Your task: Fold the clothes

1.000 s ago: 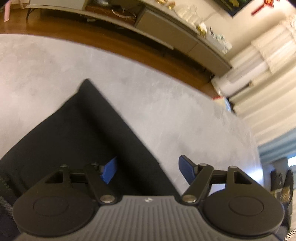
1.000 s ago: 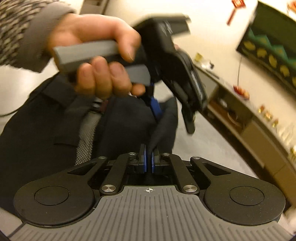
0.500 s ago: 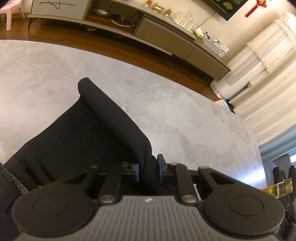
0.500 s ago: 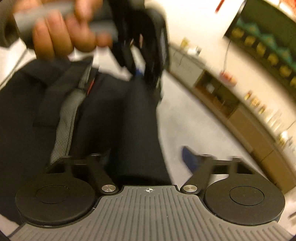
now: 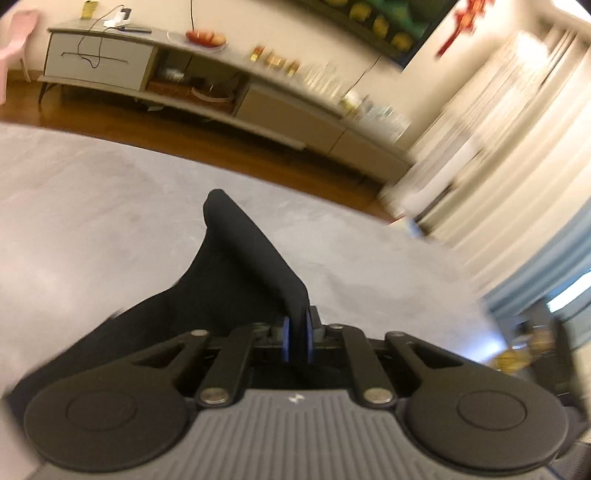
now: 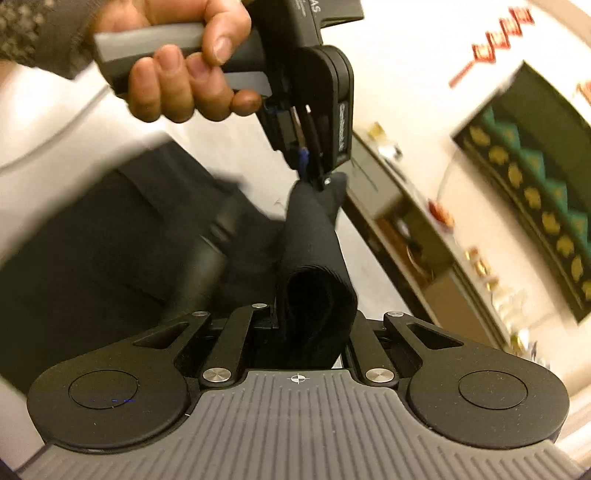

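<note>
Over the grey table point(image 5: 110, 206), the left gripper point(image 5: 295, 334) is clenched on a raised fold of the black garment point(image 5: 240, 266) — the right gripper point(image 6: 310, 325) clamps the same fold's other end, cloth bunched between its fingers.

Each handheld black two-finger gripper point(image 6: 314, 325) has a ribbed grey body, two round black discs, silver pivot screws and blue finger pads point(image 5: 285, 338) — a small white crosshair marks the centre. The person's left hand point(image 6: 184, 74) wraps a grey handle, below a speckled grey knit sleeve cuff point(image 6: 33, 33).
</note>
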`<state>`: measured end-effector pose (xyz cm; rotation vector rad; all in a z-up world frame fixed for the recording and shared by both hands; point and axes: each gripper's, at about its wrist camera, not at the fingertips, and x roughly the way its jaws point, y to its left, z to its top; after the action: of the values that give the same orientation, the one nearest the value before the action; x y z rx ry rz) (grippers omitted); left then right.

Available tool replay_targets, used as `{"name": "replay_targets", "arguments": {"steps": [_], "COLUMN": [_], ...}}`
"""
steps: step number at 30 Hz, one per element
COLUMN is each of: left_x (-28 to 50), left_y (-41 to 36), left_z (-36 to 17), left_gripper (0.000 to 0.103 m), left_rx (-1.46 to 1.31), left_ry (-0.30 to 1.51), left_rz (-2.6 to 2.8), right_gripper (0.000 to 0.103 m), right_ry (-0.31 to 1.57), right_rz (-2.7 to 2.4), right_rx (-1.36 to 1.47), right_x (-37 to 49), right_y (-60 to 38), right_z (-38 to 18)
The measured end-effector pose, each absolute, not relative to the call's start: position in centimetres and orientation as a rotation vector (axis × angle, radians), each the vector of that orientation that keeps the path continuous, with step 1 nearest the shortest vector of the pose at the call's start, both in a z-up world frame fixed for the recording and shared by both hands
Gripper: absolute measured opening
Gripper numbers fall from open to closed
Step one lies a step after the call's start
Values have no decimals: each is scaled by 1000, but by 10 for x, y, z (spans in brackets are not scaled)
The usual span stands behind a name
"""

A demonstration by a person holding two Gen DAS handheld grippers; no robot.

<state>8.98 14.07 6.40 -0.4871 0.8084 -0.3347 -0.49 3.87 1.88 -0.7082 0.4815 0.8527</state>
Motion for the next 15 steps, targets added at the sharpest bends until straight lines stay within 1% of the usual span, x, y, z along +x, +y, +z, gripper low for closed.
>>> {"name": "replay_targets", "arguments": {"steps": [1, 3, 5, 8, 9, 11, 13, 15], "left_x": [72, 36, 22, 22, 22, 22, 20, 19], "left_y": [157, 179, 187, 193, 194, 189, 169, 139], "left_z": [64, 47, 13, -30, -31, -25, -17, -13], "left_gripper": [8, 8, 8, 11, 11, 11, 12, 14], "left_rx": [-524, -531, -514, -547, -572, -591, -558, -479], "left_ry": [804, 831, 934, 1033, 1032, 1018, 1004, 989], "left_rz": [-329, -288, -198, -114, -105, -99, -160, -273], "right_gripper": [1, 1, 1, 1, 2, 1, 1, 1], "right_ry": [483, 486, 489, 548, 571, 598, 614, 637], "right_rz": [870, 904, 938, 974, 985, 957, 890, 716], "right_rx": [-708, -707, -707, -769, -794, -845, -901, -984], "right_x": [-17, -40, -64, -70, -70, -55, -32, 7], "right_y": [45, 58, 71, 84, 88, 79, 61, 32], "right_z": [21, 26, 31, 2, -10, -12, -7, -9]}}
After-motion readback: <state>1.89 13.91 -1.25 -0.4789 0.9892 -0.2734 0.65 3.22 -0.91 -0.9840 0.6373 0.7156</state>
